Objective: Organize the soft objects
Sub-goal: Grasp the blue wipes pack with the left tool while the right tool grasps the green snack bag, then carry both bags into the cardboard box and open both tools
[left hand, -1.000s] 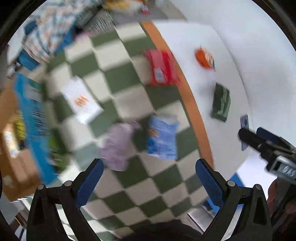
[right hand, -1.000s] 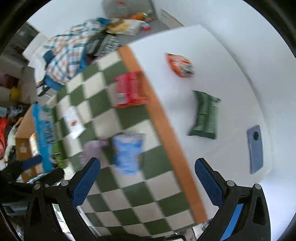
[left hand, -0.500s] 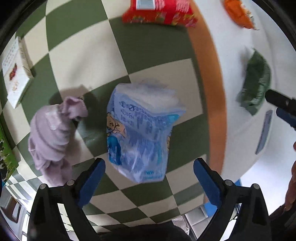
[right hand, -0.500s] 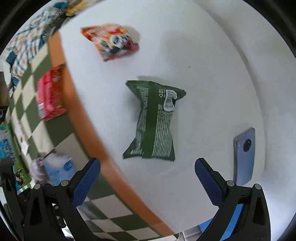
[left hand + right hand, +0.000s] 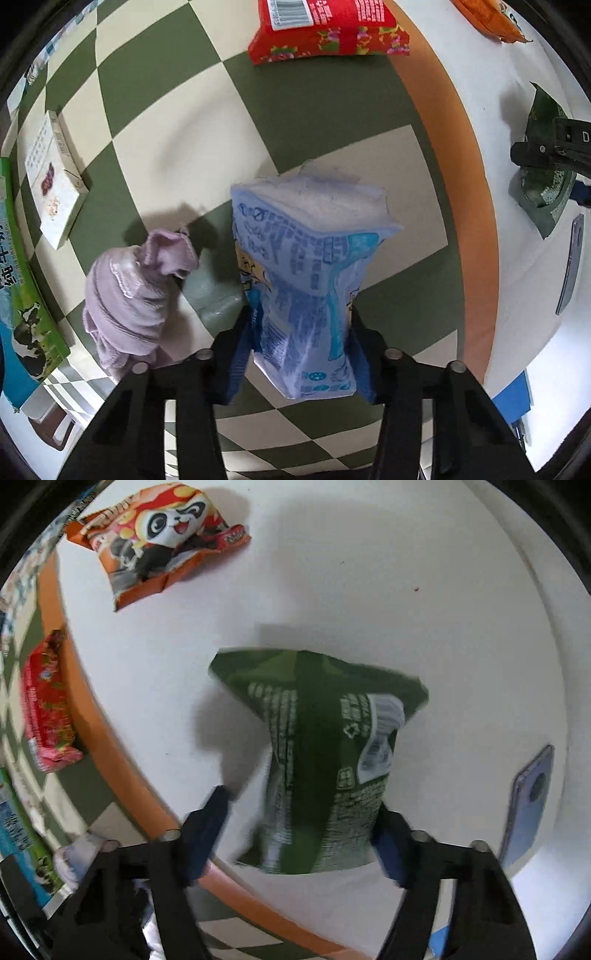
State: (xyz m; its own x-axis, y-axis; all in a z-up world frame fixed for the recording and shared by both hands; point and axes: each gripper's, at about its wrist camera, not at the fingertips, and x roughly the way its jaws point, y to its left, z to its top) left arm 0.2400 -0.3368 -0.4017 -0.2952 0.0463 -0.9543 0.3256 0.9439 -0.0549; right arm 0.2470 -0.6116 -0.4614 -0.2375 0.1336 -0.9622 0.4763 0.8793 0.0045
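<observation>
The left gripper (image 5: pixel 301 343) is closing its jaws on a blue packet (image 5: pixel 306 280), both pads pressing into its pinched lower half above the green-and-cream checked cloth (image 5: pixel 314 107). A lilac cloth bundle (image 5: pixel 129 295) is lying just beside it, a white box (image 5: pixel 55 177) farther left, and a red pack (image 5: pixel 325 29) beyond, near the orange border (image 5: pixel 450 158). Past that edge, on the white tabletop (image 5: pixel 351 572), the right gripper (image 5: pixel 295 834) is closing around a green packet (image 5: pixel 321 760), one pad touching, the other blurred just clear. A phone (image 5: pixel 528 801) is lying near, a panda snack bag (image 5: pixel 159 539) well apart with bare surface between.
</observation>
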